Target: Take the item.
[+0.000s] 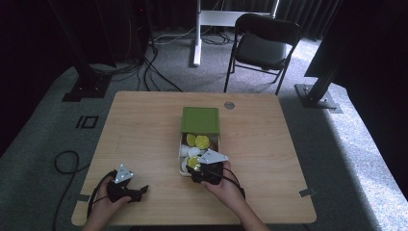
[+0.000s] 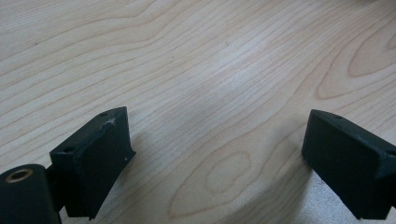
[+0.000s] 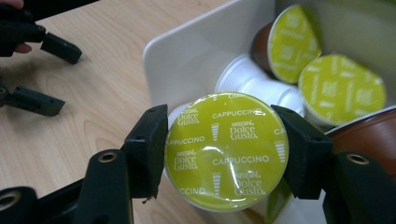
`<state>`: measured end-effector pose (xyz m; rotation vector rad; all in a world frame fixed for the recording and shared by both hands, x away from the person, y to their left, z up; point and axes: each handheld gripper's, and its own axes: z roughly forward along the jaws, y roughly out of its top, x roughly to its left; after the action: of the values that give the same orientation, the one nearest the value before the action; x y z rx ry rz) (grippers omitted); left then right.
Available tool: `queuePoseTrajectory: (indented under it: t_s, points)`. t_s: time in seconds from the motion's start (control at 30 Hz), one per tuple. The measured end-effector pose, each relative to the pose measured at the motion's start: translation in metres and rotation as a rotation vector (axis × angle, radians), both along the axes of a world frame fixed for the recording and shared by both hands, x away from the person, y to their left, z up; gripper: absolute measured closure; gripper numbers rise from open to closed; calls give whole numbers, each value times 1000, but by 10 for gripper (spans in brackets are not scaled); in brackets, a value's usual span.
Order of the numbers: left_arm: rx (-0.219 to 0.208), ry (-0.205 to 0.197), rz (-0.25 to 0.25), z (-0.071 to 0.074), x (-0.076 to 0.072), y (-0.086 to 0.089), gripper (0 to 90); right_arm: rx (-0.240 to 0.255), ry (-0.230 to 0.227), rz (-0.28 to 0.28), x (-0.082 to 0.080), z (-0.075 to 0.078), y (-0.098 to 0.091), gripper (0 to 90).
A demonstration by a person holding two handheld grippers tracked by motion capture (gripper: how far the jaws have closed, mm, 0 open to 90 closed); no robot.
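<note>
Right gripper (image 3: 224, 154) fingers clamp a green-lidded coffee capsule (image 3: 227, 149) at the near end of the white box (image 3: 187, 51); probably mid-lift, next a clear raise over its wall; left gripper (image 1: 126, 188) rests wide open, empty, on the bench (image 1: 144, 130).

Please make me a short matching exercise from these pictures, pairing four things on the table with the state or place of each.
Things:
1. left tongs
2. right tongs
3. flat green square lid
4. round yellow-green foil-topped cappuccino capsule

States or places:
A. gripped from both sides
B. open above bare wood
C. lies at the far end of the white rectangular box
D. shut on a capsule, at the box's near end

Pairs: 1-B, 2-D, 3-C, 4-A
</note>
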<state>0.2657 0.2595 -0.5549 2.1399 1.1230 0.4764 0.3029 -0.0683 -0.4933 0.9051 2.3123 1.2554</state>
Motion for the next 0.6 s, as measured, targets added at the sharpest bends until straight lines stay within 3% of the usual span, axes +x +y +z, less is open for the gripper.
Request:
queuePoseTrajectory:
  t_s: [0.27,0.6]
  points:
    - [1,-1,0,0,0,0,92,40,-28,-1,4,18,-5,399]
    - [2,-1,-1,0,0,0,92,53,-75,-22,12,36,-12,399]
